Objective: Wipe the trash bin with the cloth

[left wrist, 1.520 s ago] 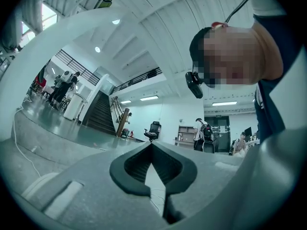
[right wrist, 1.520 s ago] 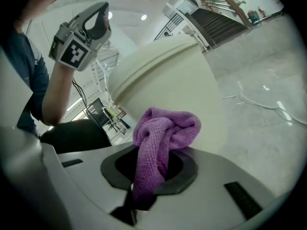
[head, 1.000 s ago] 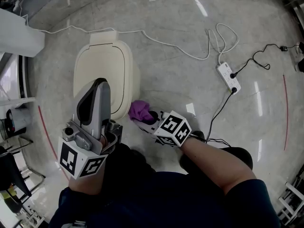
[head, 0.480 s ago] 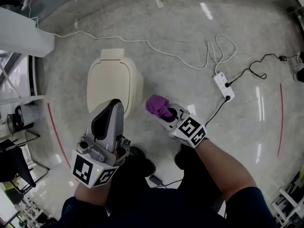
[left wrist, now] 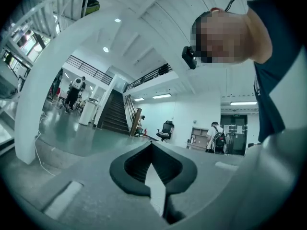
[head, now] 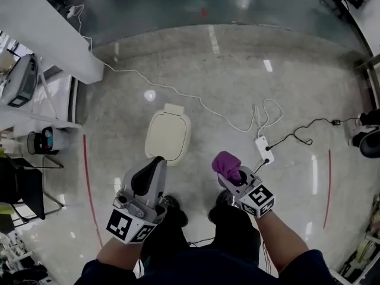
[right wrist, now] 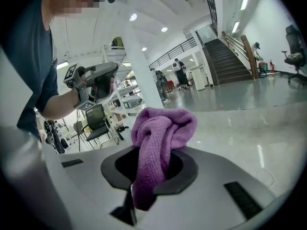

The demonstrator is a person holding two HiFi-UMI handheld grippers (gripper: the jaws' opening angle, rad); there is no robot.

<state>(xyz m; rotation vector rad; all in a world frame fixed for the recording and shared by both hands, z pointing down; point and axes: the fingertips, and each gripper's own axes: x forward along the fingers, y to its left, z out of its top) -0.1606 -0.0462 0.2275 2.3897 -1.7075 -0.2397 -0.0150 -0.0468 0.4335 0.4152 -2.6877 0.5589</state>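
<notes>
The purple cloth, judged soft, light and best pinched at a bunched fold, is clamped in the right gripper's jaws, near the trash bin on the floor, while the left gripper's jaws are closed on nothing.

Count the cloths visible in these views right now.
1: a purple cloth, bunched in the fingers of the right gripper, held up right of the trash bin. The left gripper holds nothing. Others may be hidden outside these views.
</notes>
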